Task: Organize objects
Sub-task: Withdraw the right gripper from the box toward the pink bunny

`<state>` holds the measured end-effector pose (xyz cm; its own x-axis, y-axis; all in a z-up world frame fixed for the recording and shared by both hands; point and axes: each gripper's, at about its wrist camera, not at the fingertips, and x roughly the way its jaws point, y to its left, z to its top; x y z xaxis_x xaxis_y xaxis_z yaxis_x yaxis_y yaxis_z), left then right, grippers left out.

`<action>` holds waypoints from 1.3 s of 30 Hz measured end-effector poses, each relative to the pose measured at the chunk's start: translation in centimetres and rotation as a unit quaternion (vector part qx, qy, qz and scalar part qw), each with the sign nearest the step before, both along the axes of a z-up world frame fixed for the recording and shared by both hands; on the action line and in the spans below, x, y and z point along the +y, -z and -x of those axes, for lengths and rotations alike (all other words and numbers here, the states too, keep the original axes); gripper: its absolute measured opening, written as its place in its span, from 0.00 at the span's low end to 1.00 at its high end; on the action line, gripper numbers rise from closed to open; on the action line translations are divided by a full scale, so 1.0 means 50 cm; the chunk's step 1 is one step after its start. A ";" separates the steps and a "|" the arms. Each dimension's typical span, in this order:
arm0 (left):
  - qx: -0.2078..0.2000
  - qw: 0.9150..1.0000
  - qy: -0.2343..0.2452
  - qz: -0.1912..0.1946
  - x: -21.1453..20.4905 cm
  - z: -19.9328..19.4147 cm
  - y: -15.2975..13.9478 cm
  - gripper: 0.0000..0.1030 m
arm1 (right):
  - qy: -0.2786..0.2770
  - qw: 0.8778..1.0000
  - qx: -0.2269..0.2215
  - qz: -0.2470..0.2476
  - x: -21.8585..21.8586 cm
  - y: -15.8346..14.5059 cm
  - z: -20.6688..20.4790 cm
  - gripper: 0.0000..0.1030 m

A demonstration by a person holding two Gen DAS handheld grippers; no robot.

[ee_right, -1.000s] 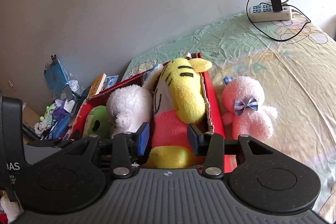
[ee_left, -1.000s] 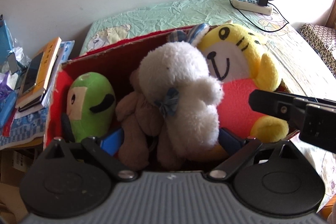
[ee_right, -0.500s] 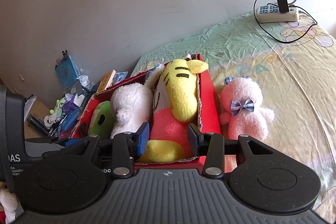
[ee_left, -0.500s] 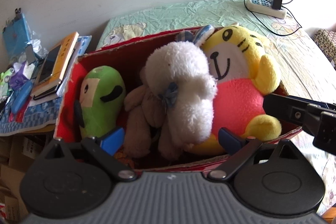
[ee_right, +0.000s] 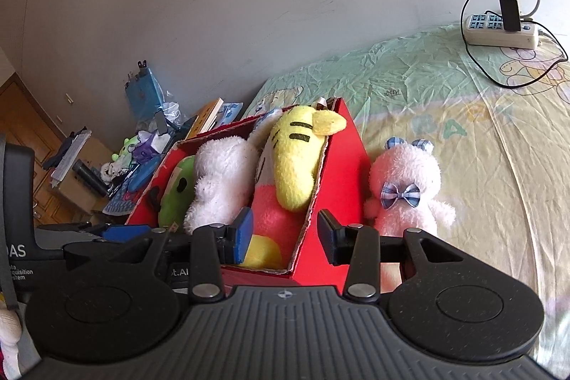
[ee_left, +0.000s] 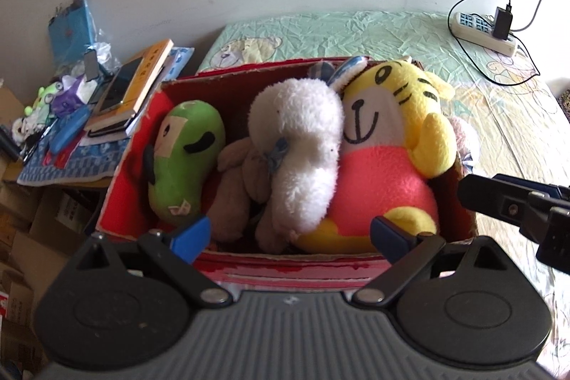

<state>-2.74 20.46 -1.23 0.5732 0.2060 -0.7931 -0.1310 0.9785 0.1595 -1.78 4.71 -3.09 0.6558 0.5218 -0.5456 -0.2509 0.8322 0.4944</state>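
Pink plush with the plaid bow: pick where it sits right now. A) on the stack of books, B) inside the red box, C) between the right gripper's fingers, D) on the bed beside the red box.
D: the pink plush sits on the bedsheet against the outer wall of the red box, held by neither gripper.

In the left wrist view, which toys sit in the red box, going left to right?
Green plush → brown bear → white plush → yellow tiger.
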 end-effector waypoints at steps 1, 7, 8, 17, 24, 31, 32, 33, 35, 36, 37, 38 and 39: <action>0.000 1.000 -0.005 -0.004 -0.004 0.002 -0.001 0.94 | -0.004 1.000 0.001 0.000 -0.004 0.001 -0.001 0.42; -0.002 0.999 -0.038 -0.011 -0.021 0.015 -0.003 0.94 | -0.028 1.000 0.005 -0.004 -0.035 0.007 -0.007 0.42; -0.003 0.999 -0.042 -0.011 -0.024 0.018 -0.005 0.94 | -0.033 0.999 0.006 -0.005 -0.040 0.009 -0.008 0.42; -0.018 0.999 -0.049 0.000 -0.054 0.072 -0.022 0.94 | -0.044 0.998 0.032 -0.006 -0.084 0.047 -0.008 0.42; -0.013 0.999 -0.008 0.029 -0.108 0.098 -0.003 0.94 | -0.034 0.998 0.059 0.000 -0.123 0.087 -0.005 0.42; 0.028 0.998 0.034 0.043 -0.175 0.081 0.053 0.94 | -0.021 0.996 0.085 0.007 -0.154 0.121 -0.004 0.42; 0.034 0.998 0.041 0.043 -0.185 0.078 0.064 0.94 | -0.019 0.996 0.089 0.009 -0.157 0.126 -0.005 0.42; 0.039 0.997 0.046 0.044 -0.192 0.075 0.072 0.94 | -0.017 0.995 0.093 0.009 -0.160 0.131 -0.005 0.42; 0.048 0.996 0.063 0.048 -0.207 0.071 0.090 0.94 | -0.011 0.995 0.100 0.012 -0.165 0.139 -0.007 0.42; 0.053 0.995 0.071 0.047 -0.215 0.069 0.098 0.94 | -0.008 0.994 0.104 0.012 -0.168 0.142 -0.009 0.42; 0.055 0.994 0.078 0.047 -0.220 0.066 0.105 0.94 | -0.006 0.994 0.110 0.010 -0.171 0.145 -0.012 0.42; 0.057 0.993 0.087 0.050 -0.224 0.062 0.111 0.94 | -0.005 0.993 0.115 0.008 -0.173 0.147 -0.014 0.42; 0.057 0.992 0.096 0.054 -0.228 0.059 0.116 0.94 | -0.006 0.993 0.118 0.008 -0.175 0.149 -0.015 0.42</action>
